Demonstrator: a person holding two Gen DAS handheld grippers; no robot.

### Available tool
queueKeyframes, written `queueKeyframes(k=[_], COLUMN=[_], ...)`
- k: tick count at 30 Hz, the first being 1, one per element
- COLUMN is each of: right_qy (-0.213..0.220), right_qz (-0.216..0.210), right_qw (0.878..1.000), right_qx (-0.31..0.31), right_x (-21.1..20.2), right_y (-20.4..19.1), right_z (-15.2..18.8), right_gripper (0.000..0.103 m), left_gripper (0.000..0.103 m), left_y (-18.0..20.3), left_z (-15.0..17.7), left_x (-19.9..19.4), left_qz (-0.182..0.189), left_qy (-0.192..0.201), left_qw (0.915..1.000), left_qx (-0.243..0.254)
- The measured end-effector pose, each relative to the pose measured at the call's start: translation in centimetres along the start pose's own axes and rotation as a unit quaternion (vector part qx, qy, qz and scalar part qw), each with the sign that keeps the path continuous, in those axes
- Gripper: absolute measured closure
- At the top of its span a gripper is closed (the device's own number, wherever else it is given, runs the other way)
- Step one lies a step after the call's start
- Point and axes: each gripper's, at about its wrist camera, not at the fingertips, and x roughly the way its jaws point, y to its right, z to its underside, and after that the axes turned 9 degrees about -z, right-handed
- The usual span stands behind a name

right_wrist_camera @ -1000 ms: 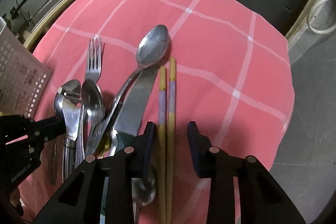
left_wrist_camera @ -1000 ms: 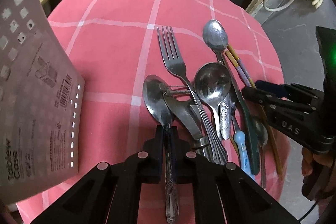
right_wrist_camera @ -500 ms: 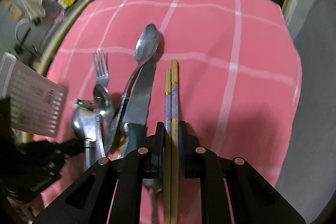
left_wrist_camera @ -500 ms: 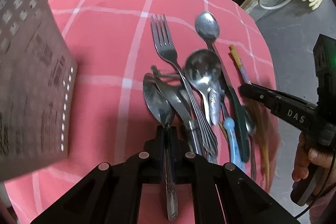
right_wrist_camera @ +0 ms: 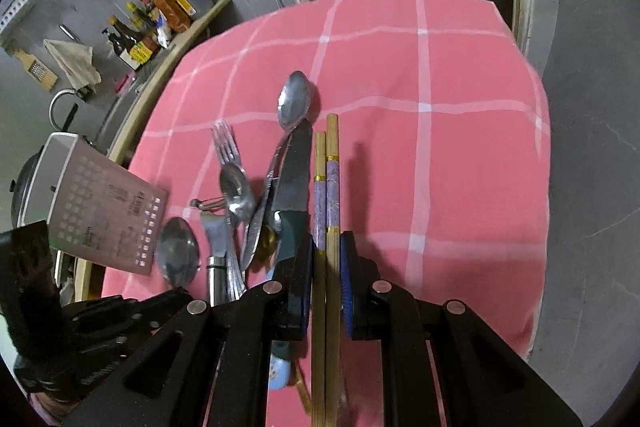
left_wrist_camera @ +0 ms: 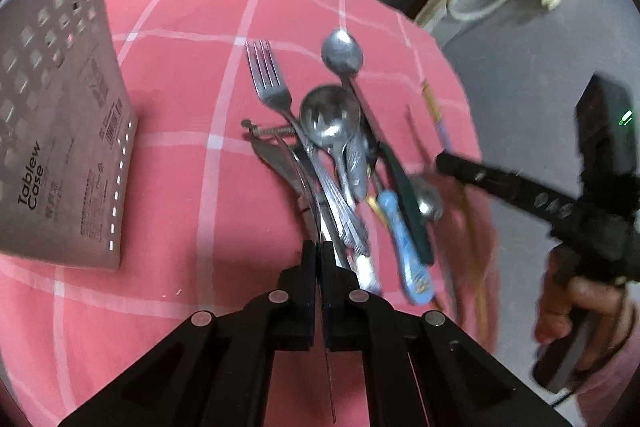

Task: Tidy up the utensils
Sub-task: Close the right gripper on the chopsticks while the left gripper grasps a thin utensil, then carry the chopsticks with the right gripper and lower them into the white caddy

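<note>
While the left claw (left_wrist_camera: 320, 259) is pinched almost completely together on the thin handle of a spoon (right_wrist_camera: 177, 251), the spoon's bowl shows in the right wrist view as a grey oval just in front of that claw, raised over the pink checked cloth of the surface (left_wrist_camera: 168, 163); in the left wrist view the spoon appears only edge-on as a narrow metal strip running forward from the fingers. The right claw (right_wrist_camera: 326, 259) is closed onto a pair of chopsticks (right_wrist_camera: 326, 183), the two wooden sticks lying side by side between its blue-padded fingers and reaching forward, their purple patterned bands just ahead of the fingertips.

Just beyond the left claw lies the heap of utensils: a blue-handled piece (left_wrist_camera: 404, 247) and a dark green knife handle (left_wrist_camera: 412, 211) to the right, a steel-handled tool beside them, then a round-bowled spoon (left_wrist_camera: 330, 117) resting over a fork (left_wrist_camera: 268, 83) whose tines point away. A longer spoon (left_wrist_camera: 342, 51) lies farthest out, its bowl near a white line of the cloth.

To the left of the heap stands a grey perforated tableware case (left_wrist_camera: 60, 131), tilted, with printed lettering on its side. Past the surface's far edge, in the right wrist view, a shelf (right_wrist_camera: 180, 31) carries sauce bottles.
</note>
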Motion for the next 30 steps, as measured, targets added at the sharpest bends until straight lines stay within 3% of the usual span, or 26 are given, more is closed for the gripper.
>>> queueKeyframes(k=[5, 11, 16, 20, 24, 27, 30], right_qy=[0.022, 0.071, 0.149, 0.232, 0.317, 0.37, 0.398], right_qz=[-0.001, -0.012, -0.033, -0.069, -0.124, -0.164, -0.169], right_qw=[1.0, 0.997, 0.988, 0.969, 0.938, 0.911, 0.897], right_qx=[0.009, 0.004, -0.02, -0.046, -0.073, -0.081, -0.095], right_x=[-2.2, -5.2, -9.3, -12.4, -14.0, -13.8, -12.0], right_y=[0.4, -0.9, -4.6, -8.6, -13.5, -17.5, -21.0], right_z=[0.8, 1.6, 0.0, -2.5, -5.1, -6.5, -7.9], right_gripper=[0.091, 0.091, 0.091, 0.091, 0.091, 0.091, 0.091], left_gripper=[0.101, 0.101, 0.101, 0.101, 0.101, 0.101, 0.101], left_y=[-0.5, -0.4, -1.6, -3.9, -7.2, -10.0, -12.7], left_z=[0.3, -0.3, -1.9, -4.0, -6.0, -7.2, -8.2], left_x=[-0.3, -4.2, -9.7, -15.3, -19.2, -20.7, -20.0], left_qz=[0.022, 0.051, 0.076, 0.08, 0.062, 0.042, 0.038], left_qy=[0.003, 0.065, 0.145, 0.228, 0.304, 0.357, 0.386], left_qw=[0.9997, 0.9966, 0.9865, 0.9702, 0.95, 0.9321, 0.9197], left_qx=[-0.01, -0.004, -0.007, -0.015, -0.032, -0.046, -0.063])
